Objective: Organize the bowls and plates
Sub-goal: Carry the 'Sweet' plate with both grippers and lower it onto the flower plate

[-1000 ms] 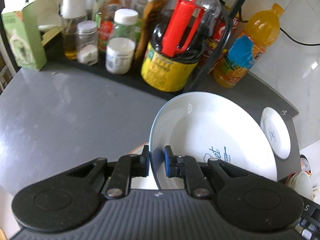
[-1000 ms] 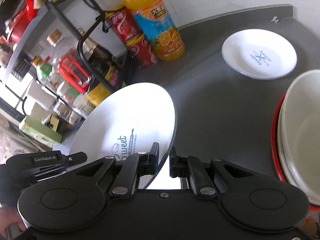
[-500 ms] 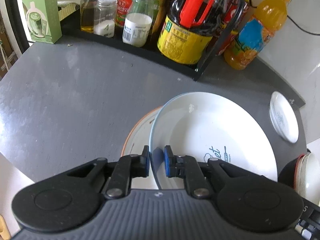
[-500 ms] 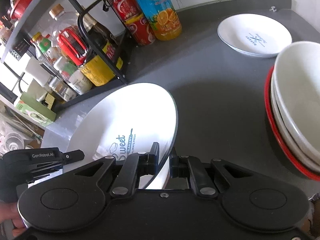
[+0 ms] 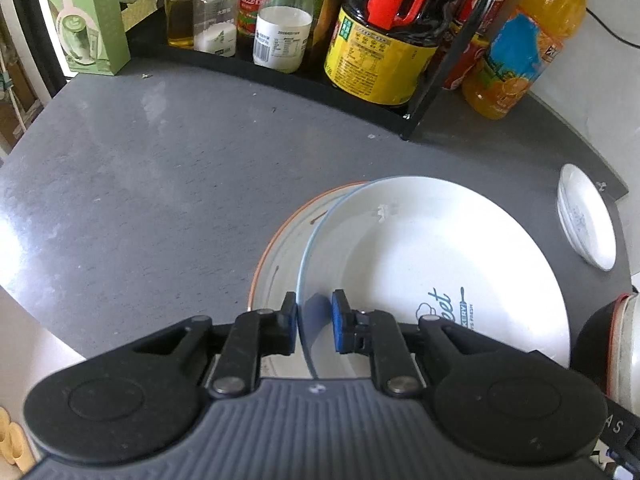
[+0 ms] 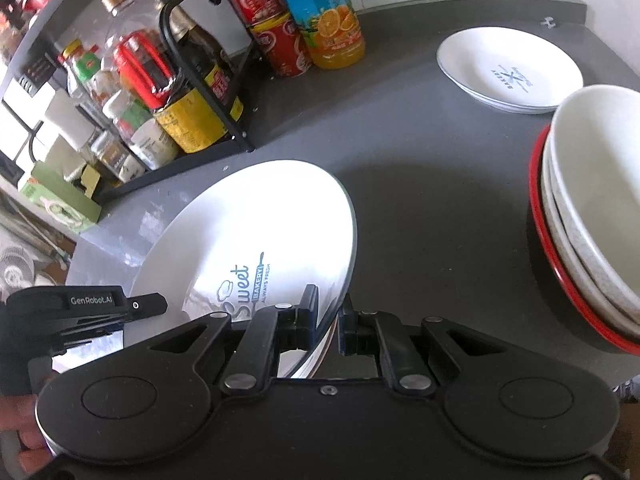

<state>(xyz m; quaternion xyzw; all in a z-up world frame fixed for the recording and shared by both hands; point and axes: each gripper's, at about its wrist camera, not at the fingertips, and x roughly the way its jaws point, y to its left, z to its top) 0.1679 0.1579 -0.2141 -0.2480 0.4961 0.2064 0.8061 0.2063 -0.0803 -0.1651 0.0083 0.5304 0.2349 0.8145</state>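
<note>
Both grippers — left gripper (image 5: pixel 314 322) and right gripper (image 6: pixel 329 316) — clamp opposite rims of the large white "Sweet Bakery" plate (image 5: pixel 432 264), held tilted just above the orange-rimmed white plate (image 5: pixel 280 248) on the grey counter (image 5: pixel 160 168). Stacking seems in hand — next, I judge, level it, centre it, then let go.

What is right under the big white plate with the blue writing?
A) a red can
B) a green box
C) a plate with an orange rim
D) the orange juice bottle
C: in the left wrist view an orange-rimmed plate peeks out from beneath the big white plate that both tongs hold by its rim.
</note>
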